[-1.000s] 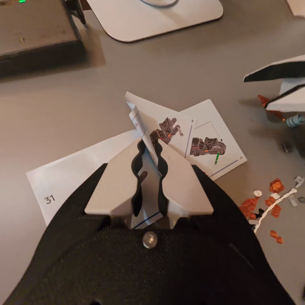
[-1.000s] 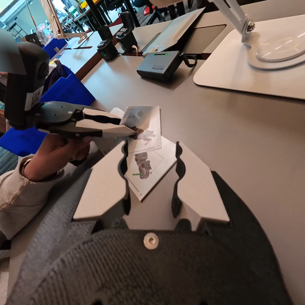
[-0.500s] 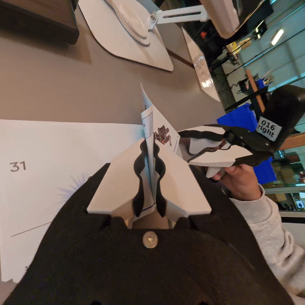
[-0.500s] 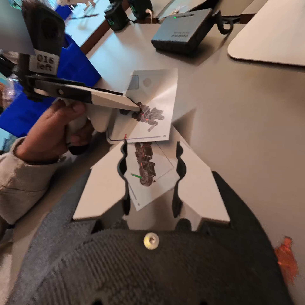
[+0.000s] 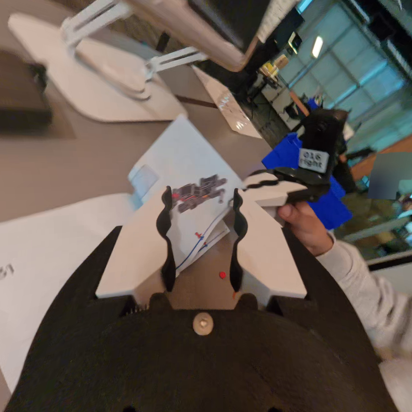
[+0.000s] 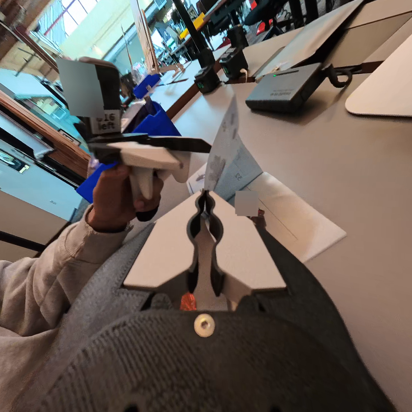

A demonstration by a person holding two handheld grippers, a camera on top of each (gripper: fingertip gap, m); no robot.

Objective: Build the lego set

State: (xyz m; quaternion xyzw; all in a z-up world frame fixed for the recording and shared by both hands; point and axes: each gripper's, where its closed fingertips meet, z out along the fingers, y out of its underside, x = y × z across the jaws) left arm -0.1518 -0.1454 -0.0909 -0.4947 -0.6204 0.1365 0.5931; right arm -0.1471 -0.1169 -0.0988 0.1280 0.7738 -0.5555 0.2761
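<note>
Lego booklet [image 5: 189, 169] lies open on the grey table [image 6: 334, 156], one page lifted at twelve o'clock. Right gripper [image 6: 205, 196] pinches that page's lower edge; left gripper [image 5: 201, 196] is spread, holding nothing. Page-turning seems in hand; next, lay the page flat.

white wedge fingers [image 5: 138, 252] with wavy black pads, light grey sleeve [image 6: 40, 274]

Instruction booklet [image 6: 278, 214] on table [image 6: 334, 156], box [image 6: 283, 93] behind it
</note>
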